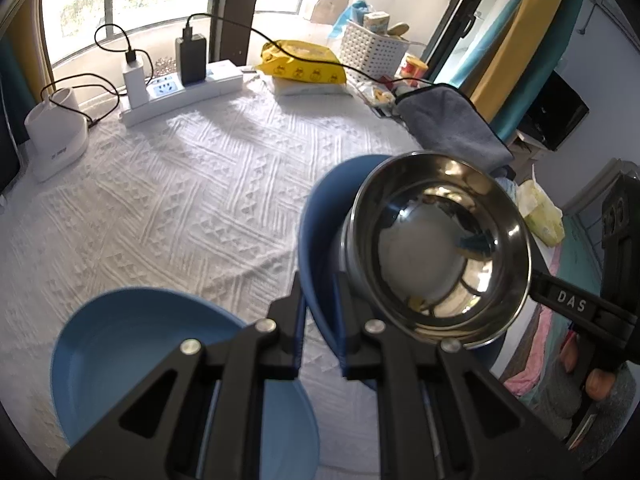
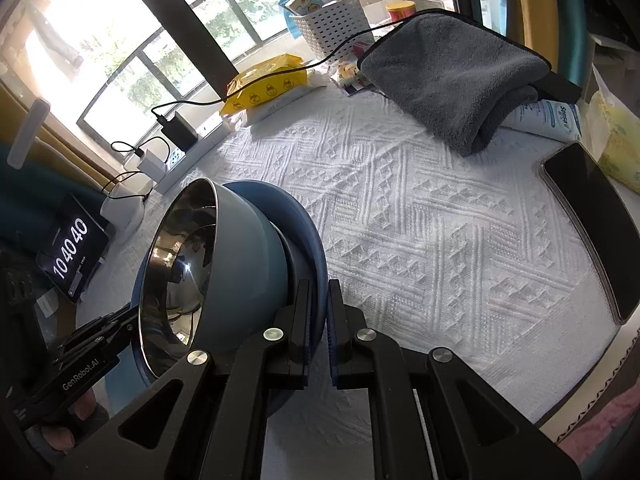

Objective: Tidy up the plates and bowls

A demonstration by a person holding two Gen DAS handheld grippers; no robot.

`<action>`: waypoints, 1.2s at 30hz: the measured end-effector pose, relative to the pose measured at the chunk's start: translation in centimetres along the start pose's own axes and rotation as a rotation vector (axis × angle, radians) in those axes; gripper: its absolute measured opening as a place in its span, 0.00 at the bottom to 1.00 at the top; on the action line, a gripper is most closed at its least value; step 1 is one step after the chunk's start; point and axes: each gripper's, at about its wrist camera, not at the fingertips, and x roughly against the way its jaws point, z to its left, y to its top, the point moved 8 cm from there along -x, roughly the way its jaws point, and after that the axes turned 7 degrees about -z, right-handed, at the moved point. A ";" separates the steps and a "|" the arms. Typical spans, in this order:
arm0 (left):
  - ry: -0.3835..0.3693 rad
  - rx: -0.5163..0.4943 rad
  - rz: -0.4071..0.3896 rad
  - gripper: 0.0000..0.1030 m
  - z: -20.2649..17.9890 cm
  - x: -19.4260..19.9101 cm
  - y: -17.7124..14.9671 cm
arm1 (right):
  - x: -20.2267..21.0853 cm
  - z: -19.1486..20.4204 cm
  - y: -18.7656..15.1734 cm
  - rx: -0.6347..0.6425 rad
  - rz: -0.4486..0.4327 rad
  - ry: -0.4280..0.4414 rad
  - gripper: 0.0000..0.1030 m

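Observation:
A dark blue plate (image 1: 320, 220) (image 2: 308, 232) hangs tilted on edge above the white tablecloth. A bowl (image 1: 432, 248) (image 2: 240, 248), steel inside and grey-blue outside, rests in it. My left gripper (image 1: 320, 280) is shut on the plate's near rim. My right gripper (image 2: 320, 286) is shut on the rim at the opposite side. In each view the other gripper's tips are hidden behind the bowl. A second, lighter blue plate (image 1: 140, 360) lies flat on the cloth at the lower left, partly under my left gripper.
At the back stand a power strip with chargers (image 1: 180, 92), a white device (image 1: 56, 132), a yellow packet (image 1: 300, 64) and a white basket (image 2: 332, 24). A folded grey towel (image 2: 452, 72) and a black phone (image 2: 588, 216) lie at the right. A clock screen (image 2: 72, 248) leans at the left.

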 end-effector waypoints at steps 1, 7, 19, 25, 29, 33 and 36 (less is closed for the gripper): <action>-0.002 -0.001 -0.004 0.12 0.0 0.2 0.1 | 0.2 0.1 0.1 0.001 -0.004 0.001 0.08; -0.010 0.000 -0.022 0.12 0.1 1.5 0.5 | 1.3 0.8 0.5 0.018 -0.022 0.003 0.08; -0.002 0.021 -0.057 0.12 1.7 4.4 1.1 | 3.1 3.8 0.8 0.064 -0.042 0.007 0.08; 0.010 0.041 -0.078 0.12 3.2 6.3 0.8 | 3.8 6.0 0.7 0.092 -0.052 0.030 0.08; 0.019 0.057 -0.091 0.12 4.4 7.4 0.7 | 4.1 7.8 0.5 0.122 -0.054 0.040 0.08; 0.029 0.068 -0.105 0.12 5.6 8.5 0.6 | 4.4 9.6 0.2 0.145 -0.058 0.056 0.08; 0.042 0.079 -0.110 0.12 6.5 9.1 0.4 | 4.3 10.8 0.0 0.162 -0.060 0.061 0.08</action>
